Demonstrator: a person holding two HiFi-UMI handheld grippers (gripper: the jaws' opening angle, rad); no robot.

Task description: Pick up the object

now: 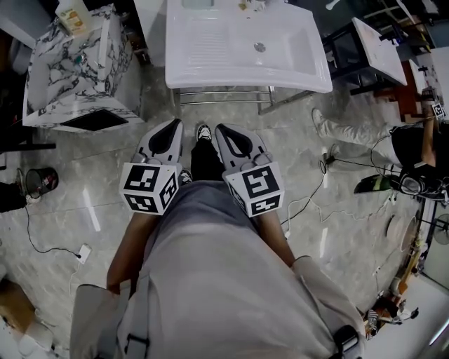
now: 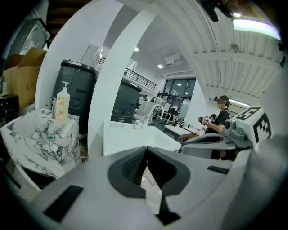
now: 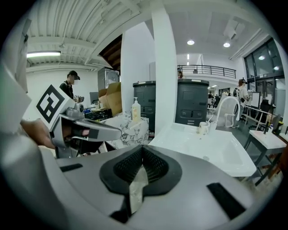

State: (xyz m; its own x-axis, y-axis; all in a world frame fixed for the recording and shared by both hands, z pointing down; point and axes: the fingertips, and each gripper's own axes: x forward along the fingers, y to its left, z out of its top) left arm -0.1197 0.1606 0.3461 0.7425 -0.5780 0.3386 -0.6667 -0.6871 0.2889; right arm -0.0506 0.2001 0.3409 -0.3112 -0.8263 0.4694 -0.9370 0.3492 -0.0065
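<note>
The white sink (image 1: 210,42) stands on the floor straight ahead of the person. Its bowl is bare down to the drain (image 1: 259,47). In the right gripper view a small cup (image 3: 204,128) stands on the sink's back edge, just beside the curved tap (image 3: 227,110). This cup is probably the thing to pick up, though that is not certain. It stands well apart from both tongs.

To the left is a marble basin (image 1: 49,77) with a soap bottle (image 1: 72,17) upright on its rim. A small black bin (image 1: 41,181) sits on the floor further left, and what is in it cannot be made out.

The person holds both tools close to the waist. They are side by side and near each other but not touching. Both point forward toward the white sink and tilt a little downward.

The left tongs (image 1: 173,126) are closed, with their ribbed pads meeting at the tips and nothing caught between them. The right tongs (image 1: 223,129) are likewise closed tight and empty. The person's feet show on the floor between the two tips.
</note>
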